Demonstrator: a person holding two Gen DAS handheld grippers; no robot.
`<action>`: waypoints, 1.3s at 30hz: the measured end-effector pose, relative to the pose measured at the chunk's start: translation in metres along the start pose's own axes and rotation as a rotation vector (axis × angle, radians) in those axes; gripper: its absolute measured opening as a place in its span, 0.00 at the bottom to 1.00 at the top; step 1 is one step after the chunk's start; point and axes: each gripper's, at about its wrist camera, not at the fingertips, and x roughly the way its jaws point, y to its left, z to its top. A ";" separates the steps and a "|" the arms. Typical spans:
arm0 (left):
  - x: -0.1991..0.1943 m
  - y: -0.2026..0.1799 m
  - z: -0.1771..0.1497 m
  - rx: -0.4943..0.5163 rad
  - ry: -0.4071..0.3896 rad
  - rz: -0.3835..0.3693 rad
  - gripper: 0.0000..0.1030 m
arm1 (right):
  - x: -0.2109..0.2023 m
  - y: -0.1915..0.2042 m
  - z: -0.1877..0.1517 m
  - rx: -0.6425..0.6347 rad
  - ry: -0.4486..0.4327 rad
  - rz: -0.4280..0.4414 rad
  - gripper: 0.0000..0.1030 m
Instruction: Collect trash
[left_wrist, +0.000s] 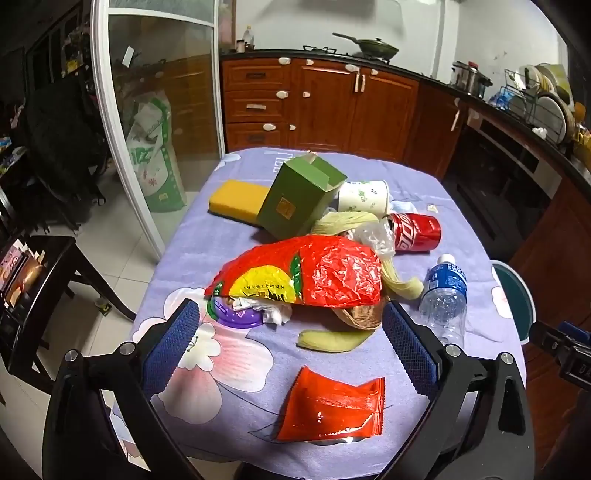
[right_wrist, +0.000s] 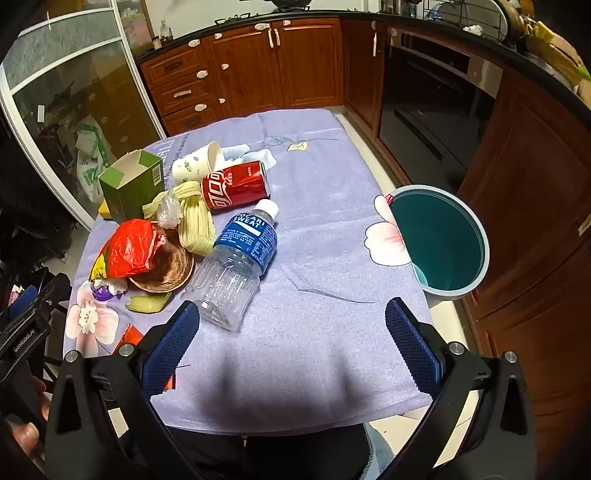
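Trash lies heaped on a purple flowered tablecloth (left_wrist: 236, 236). A small red wrapper (left_wrist: 330, 408) lies below my open left gripper (left_wrist: 291, 345), and nothing sits between the blue pads. Behind it are a big red and yellow bag (left_wrist: 314, 273), a green carton (left_wrist: 301, 197), a red cola can (left_wrist: 417, 229), a paper cup (left_wrist: 364, 197) and corn husks (left_wrist: 351, 219). My right gripper (right_wrist: 293, 343) hangs open over bare cloth (right_wrist: 325, 206), just near of a clear plastic bottle (right_wrist: 236, 266) lying on its side. A teal bin (right_wrist: 441, 240) stands off the table's right edge.
A yellow sponge (left_wrist: 238, 201) lies at the far left of the pile and a wicker bowl (right_wrist: 168, 266) sits under the red bag. Wooden kitchen cabinets (left_wrist: 325, 107) and an oven (right_wrist: 424, 122) ring the table. A dark chair (left_wrist: 44, 295) stands left.
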 end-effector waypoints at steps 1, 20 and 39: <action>0.000 0.000 0.001 0.000 0.000 0.002 0.96 | 0.000 0.000 0.000 0.000 0.001 -0.001 0.94; 0.001 -0.001 0.004 0.026 0.007 0.024 0.96 | 0.003 -0.001 0.001 0.008 0.011 0.002 0.94; 0.007 -0.001 0.000 0.046 0.005 0.044 0.96 | 0.016 0.000 -0.003 0.007 0.032 -0.010 0.94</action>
